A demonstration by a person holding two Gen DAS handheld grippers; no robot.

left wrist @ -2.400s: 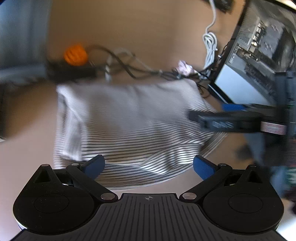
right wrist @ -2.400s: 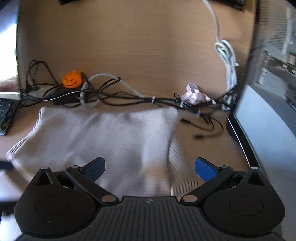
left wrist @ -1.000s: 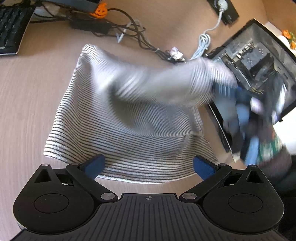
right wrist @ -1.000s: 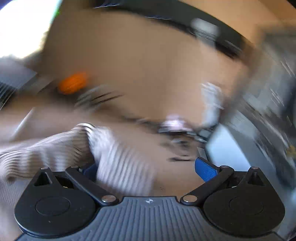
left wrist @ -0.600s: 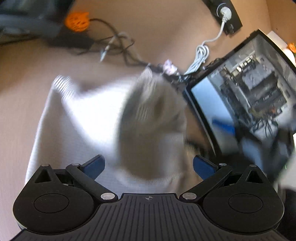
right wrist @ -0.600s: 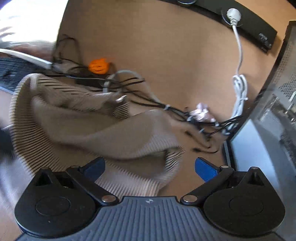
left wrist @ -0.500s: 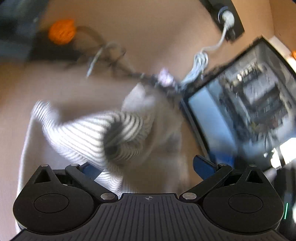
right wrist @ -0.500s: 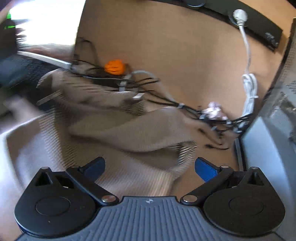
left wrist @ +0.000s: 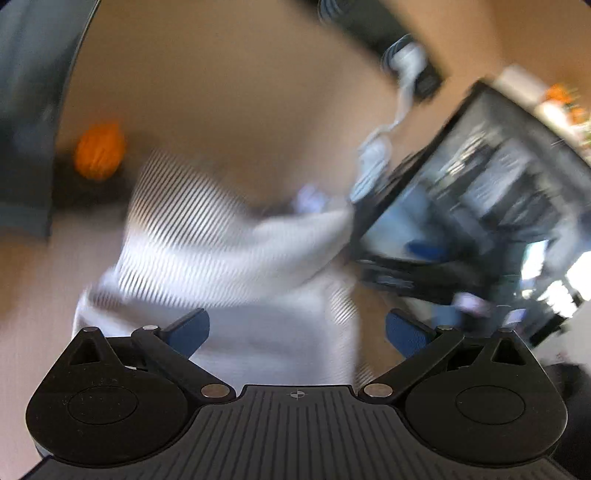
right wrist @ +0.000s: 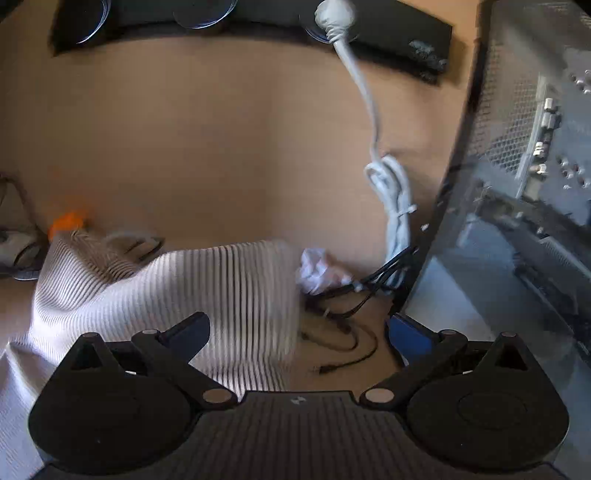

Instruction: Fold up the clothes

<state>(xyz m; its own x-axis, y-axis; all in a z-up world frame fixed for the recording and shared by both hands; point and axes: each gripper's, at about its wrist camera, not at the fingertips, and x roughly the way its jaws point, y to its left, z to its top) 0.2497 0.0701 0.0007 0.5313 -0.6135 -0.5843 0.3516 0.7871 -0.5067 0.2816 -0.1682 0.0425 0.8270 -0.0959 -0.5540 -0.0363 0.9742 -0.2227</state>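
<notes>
A white garment with thin dark stripes (right wrist: 177, 295) lies bunched on the tan desk, one layer folded over another. In the right wrist view it fills the lower left and reaches between the fingers of my right gripper (right wrist: 299, 330), which stands open and grips nothing. The left wrist view is smeared by motion. There the same garment (left wrist: 221, 258) lies just ahead of my left gripper (left wrist: 297, 330), also open and empty. My right gripper (left wrist: 406, 273) shows there as a dark blur at the garment's right edge.
An open computer case (right wrist: 517, 184) walls off the right side. A coiled white cable (right wrist: 395, 206), crumpled paper (right wrist: 317, 269) and loose black cables (right wrist: 343, 332) lie between it and the garment. An orange pumpkin figure (right wrist: 66, 221) sits far left, a power strip (right wrist: 388, 26) at the back.
The garment went from lying flat to having its right side lifted and thrown leftward, then dropped. It now lies narrower and bunched. Both grippers have swung in closer to it.
</notes>
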